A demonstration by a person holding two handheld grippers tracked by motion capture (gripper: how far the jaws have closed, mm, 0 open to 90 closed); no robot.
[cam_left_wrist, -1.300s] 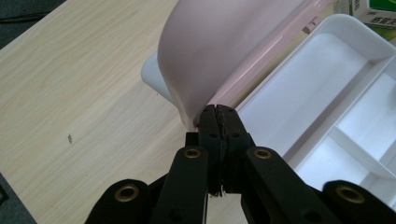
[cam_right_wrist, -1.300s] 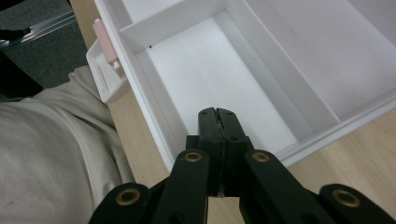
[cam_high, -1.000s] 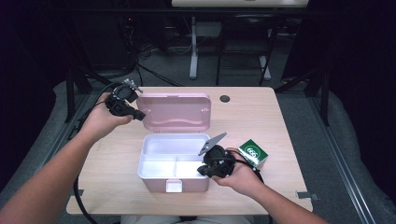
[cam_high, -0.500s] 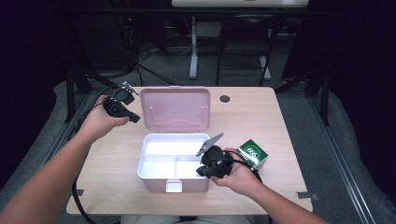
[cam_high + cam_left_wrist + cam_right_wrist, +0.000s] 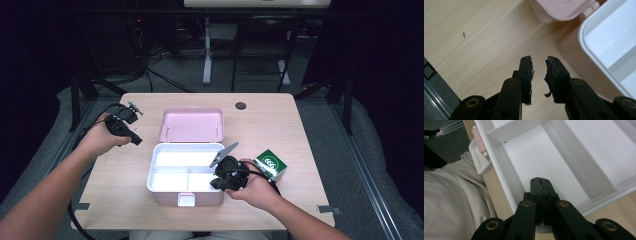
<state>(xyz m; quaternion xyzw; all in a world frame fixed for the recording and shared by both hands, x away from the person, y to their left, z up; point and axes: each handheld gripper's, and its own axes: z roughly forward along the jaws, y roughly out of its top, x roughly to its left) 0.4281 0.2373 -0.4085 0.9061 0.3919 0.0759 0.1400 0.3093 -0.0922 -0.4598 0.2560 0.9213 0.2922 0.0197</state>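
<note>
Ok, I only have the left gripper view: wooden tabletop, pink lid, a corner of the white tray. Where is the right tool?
Observer: The right tool is shut and empty, over the near right compartment of the pink plastic box with the white divided tray.
Operator: Anything in the tray?
Observer: No, all three compartments look bare.
Operator: Anything else on the table?
Observer: A small green and white carton stands just right of the box, beside the right hand.

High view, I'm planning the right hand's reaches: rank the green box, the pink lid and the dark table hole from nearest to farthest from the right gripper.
1. Green box, just right of the right gripper.
2. Pink lid, beyond it, leftward.
3. Dark table hole, far edge.
</note>
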